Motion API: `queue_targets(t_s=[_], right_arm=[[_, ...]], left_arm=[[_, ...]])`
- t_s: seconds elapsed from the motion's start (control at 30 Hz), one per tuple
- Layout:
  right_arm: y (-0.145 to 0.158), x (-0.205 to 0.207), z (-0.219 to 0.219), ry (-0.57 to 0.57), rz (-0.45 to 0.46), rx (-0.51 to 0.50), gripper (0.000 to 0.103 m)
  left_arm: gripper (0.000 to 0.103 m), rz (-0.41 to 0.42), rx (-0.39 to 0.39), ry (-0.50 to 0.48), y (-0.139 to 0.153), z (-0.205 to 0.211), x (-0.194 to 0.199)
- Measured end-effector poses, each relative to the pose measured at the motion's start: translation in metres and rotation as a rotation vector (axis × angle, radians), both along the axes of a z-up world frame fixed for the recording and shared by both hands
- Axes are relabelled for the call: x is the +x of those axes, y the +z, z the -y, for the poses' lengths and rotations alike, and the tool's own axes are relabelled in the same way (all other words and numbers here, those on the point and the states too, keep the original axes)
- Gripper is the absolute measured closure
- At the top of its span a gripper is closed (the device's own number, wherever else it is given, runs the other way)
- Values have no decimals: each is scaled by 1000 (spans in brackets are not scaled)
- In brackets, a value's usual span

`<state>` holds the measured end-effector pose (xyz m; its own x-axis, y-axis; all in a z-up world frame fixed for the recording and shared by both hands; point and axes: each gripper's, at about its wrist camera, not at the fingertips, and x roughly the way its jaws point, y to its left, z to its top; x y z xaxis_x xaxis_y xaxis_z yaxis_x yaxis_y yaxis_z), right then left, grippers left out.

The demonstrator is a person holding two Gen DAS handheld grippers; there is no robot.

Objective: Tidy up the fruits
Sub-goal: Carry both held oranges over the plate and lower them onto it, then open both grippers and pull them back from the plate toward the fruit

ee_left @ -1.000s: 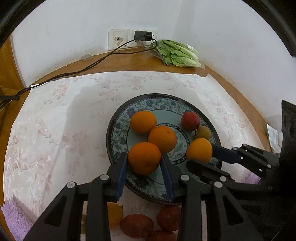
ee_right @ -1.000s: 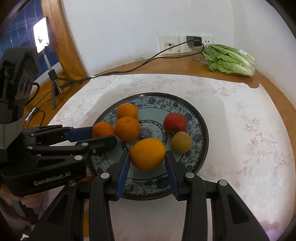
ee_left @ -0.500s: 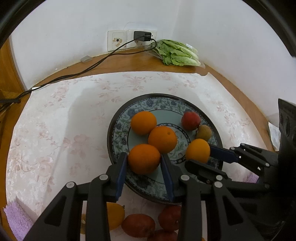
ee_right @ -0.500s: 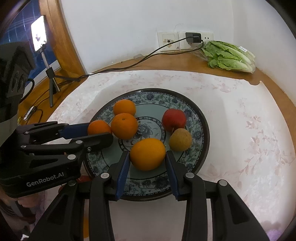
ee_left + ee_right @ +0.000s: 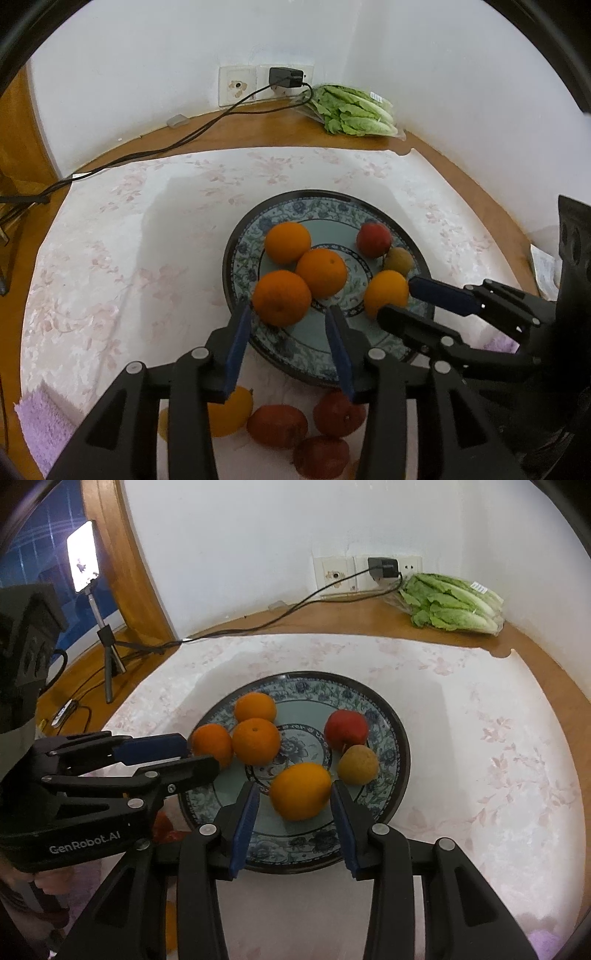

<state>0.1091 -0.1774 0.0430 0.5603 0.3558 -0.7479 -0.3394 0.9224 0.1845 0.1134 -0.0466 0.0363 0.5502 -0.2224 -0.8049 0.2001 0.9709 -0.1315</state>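
A patterned blue plate (image 5: 280, 343) (image 5: 388, 716) holds three oranges, a yellow-orange fruit, a red apple (image 5: 373, 240) (image 5: 346, 729) and a brown pear (image 5: 398, 259) (image 5: 357, 763). My left gripper (image 5: 286, 312) is open, its pads either side of the nearest orange (image 5: 282, 297) (image 5: 211, 741), which rests on the plate. My right gripper (image 5: 293, 792) is open around the yellow-orange fruit (image 5: 300, 791) (image 5: 386, 293), also resting on the plate.
Loose fruit lies on the flowered cloth (image 5: 110, 258) below my left gripper: a yellow one (image 5: 229, 413) and three red ones (image 5: 277, 424). Bagged lettuce (image 5: 351, 110) (image 5: 450, 603), a plugged charger (image 5: 286, 76) and its cable sit by the wall. A phone tripod (image 5: 107, 635) stands left.
Both grippers opened, letting go of the orange and the yellow-orange fruit onto the plate, and drew back slightly.
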Motion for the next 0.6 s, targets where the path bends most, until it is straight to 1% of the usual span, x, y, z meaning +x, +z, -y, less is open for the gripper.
queue_targets(t_s=[0.33,0.6], right_arm=[[16,-23,-1,-16,11,5,61],[23,-45,-4,-15,7,16,61]], left_arm=[[54,13,6,23,14,-13,-21],[53,14,-13,72,17,-35,-43]])
